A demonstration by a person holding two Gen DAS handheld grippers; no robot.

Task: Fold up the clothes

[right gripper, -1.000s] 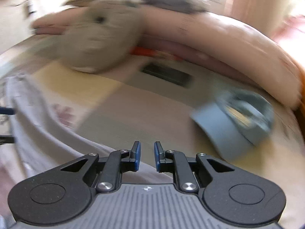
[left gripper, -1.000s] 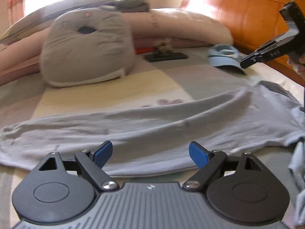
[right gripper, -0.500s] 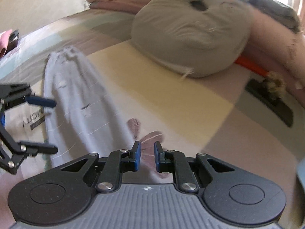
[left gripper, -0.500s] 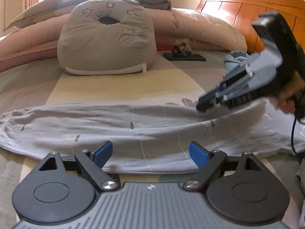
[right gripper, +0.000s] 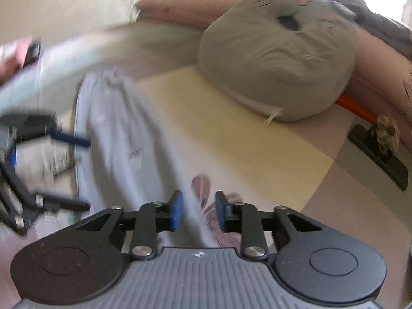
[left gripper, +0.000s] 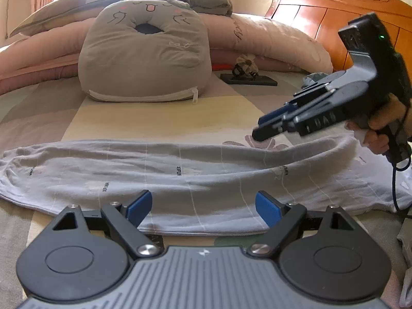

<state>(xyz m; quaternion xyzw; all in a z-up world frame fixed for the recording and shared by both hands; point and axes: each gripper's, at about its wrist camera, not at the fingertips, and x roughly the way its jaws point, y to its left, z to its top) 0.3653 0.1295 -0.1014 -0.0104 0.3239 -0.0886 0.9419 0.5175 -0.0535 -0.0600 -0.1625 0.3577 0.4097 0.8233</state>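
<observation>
A long light grey garment [left gripper: 195, 170] lies crosswise on the bed, its near hem just past my left gripper [left gripper: 203, 204], which stands wide open above that hem with nothing between its blue pads. My right gripper [left gripper: 260, 131], held by a hand [left gripper: 381, 128], points down at the garment's far edge on the right. In the right wrist view its jaws [right gripper: 198, 211] are opening, with the garment's edge [right gripper: 116, 134] running under the gap and no pad pressing on it. The left gripper [right gripper: 77, 172] shows blurred at that view's left.
A grey cat-face cushion [left gripper: 144, 51] sits behind the garment, with pink rolled bedding [left gripper: 270, 38] and a wooden headboard [left gripper: 334, 13] beyond. A dark flat slab with a hair tie [left gripper: 248, 78] lies at the back right. More cloth [left gripper: 405, 237] lies at the right edge.
The right gripper swung in from the right and came down over the garment's far edge, and its jaws have parted. The left gripper shifted a little, then kept still and open.
</observation>
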